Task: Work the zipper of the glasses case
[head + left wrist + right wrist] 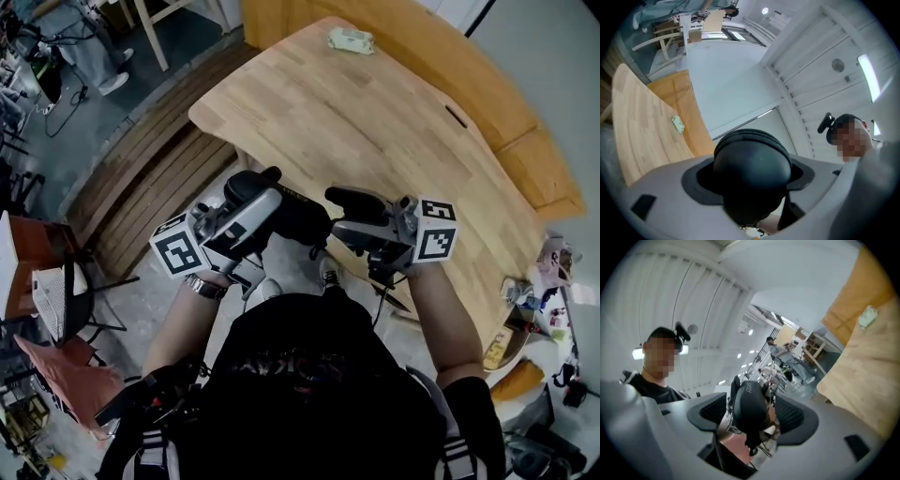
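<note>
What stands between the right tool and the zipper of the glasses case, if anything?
Nothing visible does. The glasses case already sits between the parted jaws of the right tool, clear of both pads, and what looks like its zipper pull hangs below. The left tool clamps the other end.

Matt black smooth-shelled glasses case [752,168], pale smooth-finished wooden table [375,122]

The person wears a black short-sleeved top [291,352] with a faint print across the chest. There is a metal-banded wristwatch [204,287] on the left wrist, pale trainers [266,292] on the feet, and a small black camera [682,335] on the head. The left gripper [752,173] and right gripper [750,414] have smooth grey shells and black-padded jaws. Each carries a white cube [178,249] printed with black square markers.
</note>
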The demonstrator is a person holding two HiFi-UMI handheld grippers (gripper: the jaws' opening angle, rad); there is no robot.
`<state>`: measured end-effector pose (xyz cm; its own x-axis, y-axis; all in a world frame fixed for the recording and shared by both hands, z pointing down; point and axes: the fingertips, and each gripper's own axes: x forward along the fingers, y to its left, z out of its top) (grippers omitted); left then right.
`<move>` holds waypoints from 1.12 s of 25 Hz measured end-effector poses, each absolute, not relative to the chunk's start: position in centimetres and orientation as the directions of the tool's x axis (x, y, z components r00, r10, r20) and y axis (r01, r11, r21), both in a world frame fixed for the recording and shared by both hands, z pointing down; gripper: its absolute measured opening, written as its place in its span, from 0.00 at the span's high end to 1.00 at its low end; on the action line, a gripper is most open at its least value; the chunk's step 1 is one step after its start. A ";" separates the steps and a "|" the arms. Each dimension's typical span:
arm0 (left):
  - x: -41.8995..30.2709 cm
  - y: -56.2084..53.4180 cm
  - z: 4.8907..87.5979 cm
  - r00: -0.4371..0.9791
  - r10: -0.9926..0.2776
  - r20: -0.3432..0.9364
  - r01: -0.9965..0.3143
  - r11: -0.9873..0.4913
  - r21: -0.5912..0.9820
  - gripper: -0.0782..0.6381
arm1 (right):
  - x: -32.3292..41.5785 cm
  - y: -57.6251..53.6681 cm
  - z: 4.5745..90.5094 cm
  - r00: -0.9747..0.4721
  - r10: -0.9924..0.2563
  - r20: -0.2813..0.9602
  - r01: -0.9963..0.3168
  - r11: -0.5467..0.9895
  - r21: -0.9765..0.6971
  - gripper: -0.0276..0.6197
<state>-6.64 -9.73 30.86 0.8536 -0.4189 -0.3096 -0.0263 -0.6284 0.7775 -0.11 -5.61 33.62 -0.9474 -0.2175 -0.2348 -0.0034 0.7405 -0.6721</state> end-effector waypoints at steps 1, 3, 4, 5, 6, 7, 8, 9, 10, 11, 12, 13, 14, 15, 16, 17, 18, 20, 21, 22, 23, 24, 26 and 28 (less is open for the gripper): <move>-7.2 -10.0 30.5 0.839 -0.426 -0.339 0.001 -0.622 0.783 0.39 | 0.6 -5.9 33.6 -0.925 -0.254 -0.282 0.019 0.711 -0.703 0.43; -8.1 -10.3 29.5 0.801 -0.440 -0.407 0.079 -0.596 0.799 0.39 | 1.6 -5.9 33.7 -0.880 -0.306 -0.364 0.081 0.658 -0.748 0.44; -8.5 -10.4 29.0 0.780 -0.446 -0.439 0.121 -0.581 0.805 0.39 | 1.7 -5.8 33.8 -0.860 -0.323 -0.395 0.111 0.636 -0.763 0.46; -8.8 -10.6 28.6 0.760 -0.450 -0.470 0.160 -0.571 0.805 0.39 | 1.7 -5.6 34.0 -0.844 -0.336 -0.418 0.137 0.618 -0.774 0.48; -9.2 -10.7 28.2 0.739 -0.452 -0.499 0.198 -0.562 0.803 0.39 | 1.5 -5.4 34.0 -0.831 -0.345 -0.436 0.159 0.605 -0.780 0.52; -9.6 -10.7 27.8 0.718 -0.455 -0.527 0.236 -0.553 0.799 0.39 | 1.2 -5.1 34.0 -0.822 -0.347 -0.450 0.178 0.595 -0.784 0.55; -9.9 -10.7 27.5 0.697 -0.457 -0.553 0.271 -0.546 0.793 0.39 | 0.9 -4.8 34.0 -0.817 -0.346 -0.462 0.194 0.589 -0.784 0.57; -10.1 -10.7 27.3 0.680 -0.458 -0.573 0.298 -0.540 0.787 0.39 | 0.5 -4.5 33.9 -0.812 -0.342 -0.473 0.209 0.585 -0.783 0.57; -10.3 -10.7 27.2 0.668 -0.459 -0.586 0.317 -0.537 0.782 0.39 | 0.3 -4.3 33.7 -0.807 -0.339 -0.484 0.224 0.582 -0.782 0.58; -10.3 -10.7 27.1 0.662 -0.459 -0.593 0.326 -0.535 0.779 0.39 | 0.0 -4.1 33.5 -0.801 -0.336 -0.496 0.240 0.579 -0.779 0.59; -10.2 -10.7 27.1 0.661 -0.457 -0.595 0.329 -0.536 0.777 0.39 | -0.1 -4.0 33.2 -0.794 -0.334 -0.507 0.254 0.576 -0.777 0.60; -10.1 -10.6 27.1 0.663 -0.454 -0.595 0.329 -0.536 0.777 0.39 | -0.2 -4.0 33.0 -0.787 -0.335 -0.518 0.266 0.574 -0.775 0.61; -10.0 -10.5 27.1 0.665 -0.452 -0.594 0.330 -0.535 0.777 0.39 | -0.3 -4.0 32.8 -0.779 -0.337 -0.528 0.277 0.570 -0.773 0.63; -9.9 -10.5 27.2 0.666 -0.451 -0.594 0.333 -0.532 0.778 0.39 | -0.3 -4.1 32.6 -0.772 -0.340 -0.536 0.287 0.567 -0.772 0.64; -9.8 -10.4 27.2 0.666 -0.451 -0.594 0.337 -0.529 0.779 0.39 | -0.3 -4.1 32.5 -0.767 -0.343 -0.543 0.295 0.563 -0.772 0.65; -9.8 -10.3 27.3 0.666 -0.451 -0.594 0.340 -0.525 0.780 0.39 | -0.3 -4.0 32.5 -0.763 -0.344 -0.548 0.301 0.560 -0.771 0.67; -9.7 -10.3 27.4 0.665 -0.453 -0.594 0.341 -0.522 0.781 0.39 | -0.3 -3.9 32.5 -0.759 -0.343 -0.553 0.308 0.558 -0.770 0.69; -9.6 -10.2 27.6 0.665 -0.459 -0.589 0.337 -0.520 0.785 0.39 | -0.2 -3.7 32.7 -0.750 -0.343 -0.565 0.324 0.554 -0.766 0.73; -9.6 -10.2 27.7 0.666 -0.462 -0.586 0.333 -0.519 0.787 0.39 | 0.0 -3.6 32.7 -0.745 -0.345 -0.570 0.330 0.553 -0.766 0.77; -9.6 -10.2 27.8 0.666 -0.464 -0.583 0.330 -0.519 0.789 0.39 | 0.1 -3.5 32.8 -0.742 -0.350 -0.572 0.330 0.552 -0.766 0.78; -9.6 -10.1 27.8 0.666 -0.468 -0.581 0.326 -0.518 0.791 0.39 | 0.1 -3.5 32.8 -0.741 -0.356 -0.569 0.325 0.551 -0.769 0.80; -9.7 -10.1 27.9 0.665 -0.472 -0.579 0.322 -0.518 0.792 0.39 | 0.1 -3.5 32.9 -0.742 -0.364 -0.563 0.317 0.550 -0.773 0.82; -9.9 -10.1 28.1 0.664 -0.481 -0.573 0.308 -0.522 0.796 0.39 | 0.1 -3.5 33.2 -0.744 -0.380 -0.550 0.298 0.548 -0.782 0.89; -9.9 -10.2 28.1 0.670 -0.485 -0.562 0.281 -0.534 0.797 0.39 | 0.2 -3.7 33.5 -0.742 -0.396 -0.542 0.286 0.544 -0.789 0.91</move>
